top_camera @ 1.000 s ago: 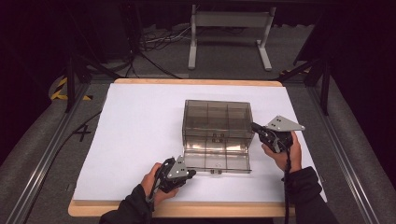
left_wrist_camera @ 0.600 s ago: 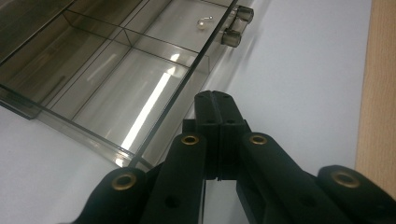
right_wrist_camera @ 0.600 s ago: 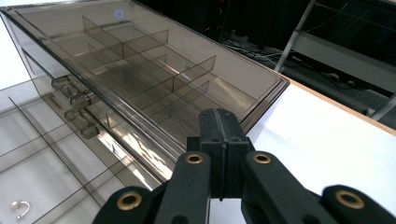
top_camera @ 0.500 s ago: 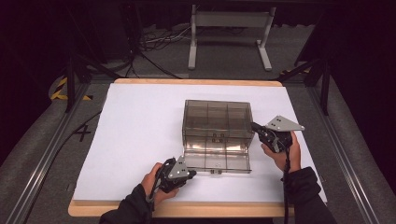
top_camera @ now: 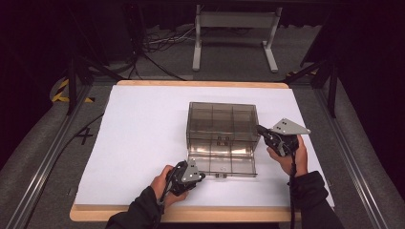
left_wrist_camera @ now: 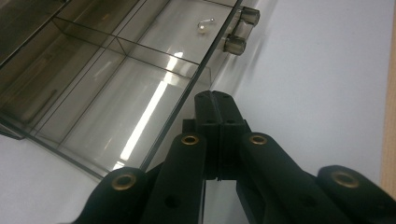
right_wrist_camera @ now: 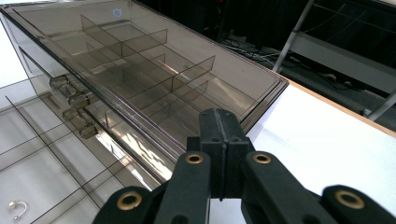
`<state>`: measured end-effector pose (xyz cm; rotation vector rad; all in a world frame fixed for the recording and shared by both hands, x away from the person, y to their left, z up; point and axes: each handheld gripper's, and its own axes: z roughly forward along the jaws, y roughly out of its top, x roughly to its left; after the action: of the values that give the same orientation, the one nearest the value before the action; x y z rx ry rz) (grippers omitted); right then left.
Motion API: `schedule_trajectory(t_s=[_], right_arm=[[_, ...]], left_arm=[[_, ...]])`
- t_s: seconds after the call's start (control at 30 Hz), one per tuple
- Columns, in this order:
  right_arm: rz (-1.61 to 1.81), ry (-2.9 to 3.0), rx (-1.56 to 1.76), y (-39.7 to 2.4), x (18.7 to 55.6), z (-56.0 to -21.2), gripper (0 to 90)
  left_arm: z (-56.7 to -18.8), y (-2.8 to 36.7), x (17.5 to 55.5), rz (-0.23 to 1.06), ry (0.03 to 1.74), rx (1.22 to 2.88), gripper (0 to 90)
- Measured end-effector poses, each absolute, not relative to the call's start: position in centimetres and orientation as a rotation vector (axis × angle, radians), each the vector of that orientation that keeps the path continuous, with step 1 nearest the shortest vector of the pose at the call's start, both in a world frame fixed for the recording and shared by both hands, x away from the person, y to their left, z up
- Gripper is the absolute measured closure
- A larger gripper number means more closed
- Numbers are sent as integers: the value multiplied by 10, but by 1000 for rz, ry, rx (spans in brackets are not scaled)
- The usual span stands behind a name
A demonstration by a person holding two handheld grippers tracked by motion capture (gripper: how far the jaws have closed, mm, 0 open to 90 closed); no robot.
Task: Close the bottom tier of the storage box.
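A smoky clear plastic drawer box (top_camera: pixel 220 125) stands in the middle of the white table, with its lowest drawer (top_camera: pixel 224 163) pulled out toward me. My left gripper (top_camera: pixel 200 176) is shut and empty, its tips against the front left corner of that drawer (left_wrist_camera: pixel 140 107). A small metal hook with a pearl (left_wrist_camera: pixel 203 25) lies in one drawer compartment, and the same small hook (right_wrist_camera: pixel 17 209) lies at the lower left of the right gripper view. My right gripper (top_camera: pixel 260 129) is shut and empty, its tips (right_wrist_camera: pixel 218 122) at the right front corner of the box (right_wrist_camera: pixel 140 70).
The white sheet (top_camera: pixel 138 129) covers a wooden tabletop (top_camera: pixel 191 213) whose edge shows at the front. Two knobs (left_wrist_camera: pixel 239 30) stick out of the drawer front. A grey metal stand (top_camera: pixel 234 28) and cables lie on the floor beyond the table.
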<state>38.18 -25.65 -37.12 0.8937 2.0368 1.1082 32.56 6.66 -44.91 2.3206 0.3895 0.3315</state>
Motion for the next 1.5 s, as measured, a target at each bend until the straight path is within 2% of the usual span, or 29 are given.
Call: schedule_trajectory(t_s=[0.8,1.5], right_arm=[[1103,2019,903,-255,380,-372,900],[1093,2011,897,-254,379,-373,900]], left_arm=[[-451,41,334,318,353,2340,900],[-450,36,341,302,341,2342,900]])
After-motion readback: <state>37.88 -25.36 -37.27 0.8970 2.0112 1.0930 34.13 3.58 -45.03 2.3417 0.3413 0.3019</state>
